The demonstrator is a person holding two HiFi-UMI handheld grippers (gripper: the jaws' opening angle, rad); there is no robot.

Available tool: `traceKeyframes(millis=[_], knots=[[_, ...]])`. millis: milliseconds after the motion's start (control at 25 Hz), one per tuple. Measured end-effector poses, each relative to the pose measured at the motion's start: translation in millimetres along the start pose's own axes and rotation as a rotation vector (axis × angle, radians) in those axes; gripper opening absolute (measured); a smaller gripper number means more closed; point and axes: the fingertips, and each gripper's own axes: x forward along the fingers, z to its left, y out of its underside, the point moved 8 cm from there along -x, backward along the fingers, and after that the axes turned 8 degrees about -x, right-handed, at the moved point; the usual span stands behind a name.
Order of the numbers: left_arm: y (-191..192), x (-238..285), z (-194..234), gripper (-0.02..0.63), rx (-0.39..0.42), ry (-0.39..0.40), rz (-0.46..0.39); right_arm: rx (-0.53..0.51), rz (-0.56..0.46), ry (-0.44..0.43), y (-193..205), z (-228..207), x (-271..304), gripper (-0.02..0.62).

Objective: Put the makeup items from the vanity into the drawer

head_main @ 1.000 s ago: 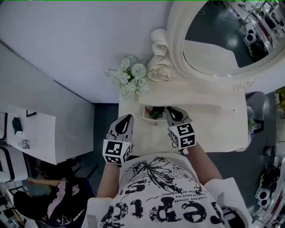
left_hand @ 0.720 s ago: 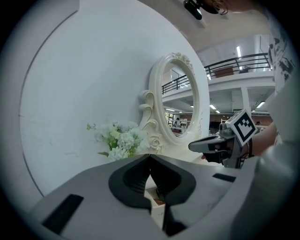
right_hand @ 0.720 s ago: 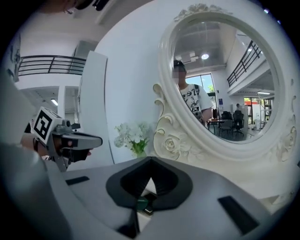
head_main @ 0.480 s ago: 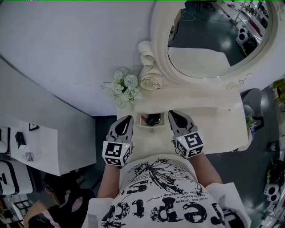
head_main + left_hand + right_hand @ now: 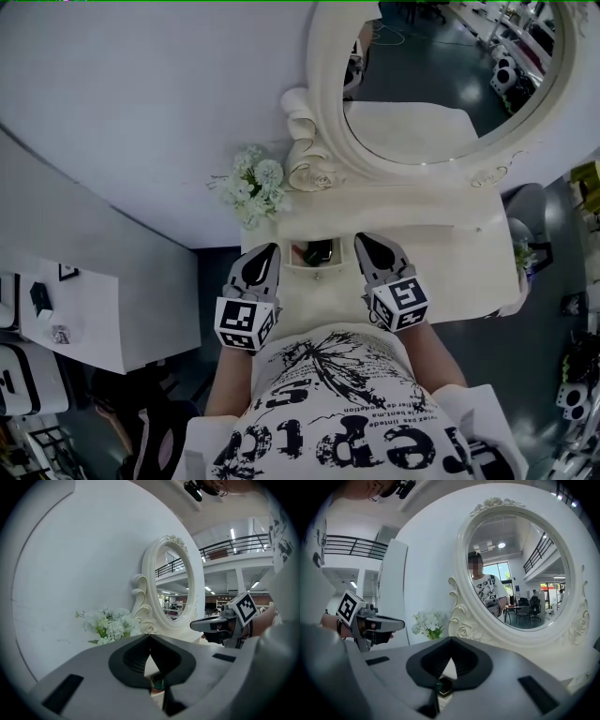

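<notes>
A small open drawer (image 5: 314, 269) sits at the front of the cream vanity (image 5: 441, 253). Inside it lies a dark makeup item with a green part (image 5: 319, 251), also seen low between the jaws in the left gripper view (image 5: 158, 682) and the right gripper view (image 5: 444, 686). My left gripper (image 5: 265, 251) hovers just left of the drawer with its jaws together and nothing in them (image 5: 150, 637). My right gripper (image 5: 366, 242) hovers just right of the drawer, likewise shut and empty (image 5: 451, 639). Each gripper shows in the other's view: the right gripper (image 5: 220, 623) and the left gripper (image 5: 370, 623).
An oval mirror (image 5: 441, 66) in a carved cream frame stands at the back of the vanity. White flowers (image 5: 251, 183) sit at its left corner against the white wall. A white side table (image 5: 84, 300) stands further left. The person's printed shirt (image 5: 328, 412) fills the foreground.
The head view has swung, so the mirror and vanity sit further left in the picture. The right gripper has drawn back a little from the drawer. The left gripper has hardly moved.
</notes>
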Motion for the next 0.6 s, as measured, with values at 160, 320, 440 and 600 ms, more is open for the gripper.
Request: traceKeyframes(millis=[160,320,440,600], knots=[[1.9,-0.7,-2.4,0.02,-0.002,-0.001,0.001,0.0,-0.008,-0.01,-0.9,1.1,-0.9,0.017],[2.6,-3.0,-4.1,0.02,0.0,-0.002,0.002,0.003,-0.011,-0.007,-0.1,1.8,-2.9,0.017],[2.7,-3.4,-4.8,0.02,0.002,-0.002,0.003,0.004,-0.025,-0.016,-1.2,2.4,-4.0,0.017],[2.0,-4.2,-5.8,0.02,0.005,-0.001,0.001,0.0,-0.031,-0.018,-2.0,2.5,-3.6,0.017]])
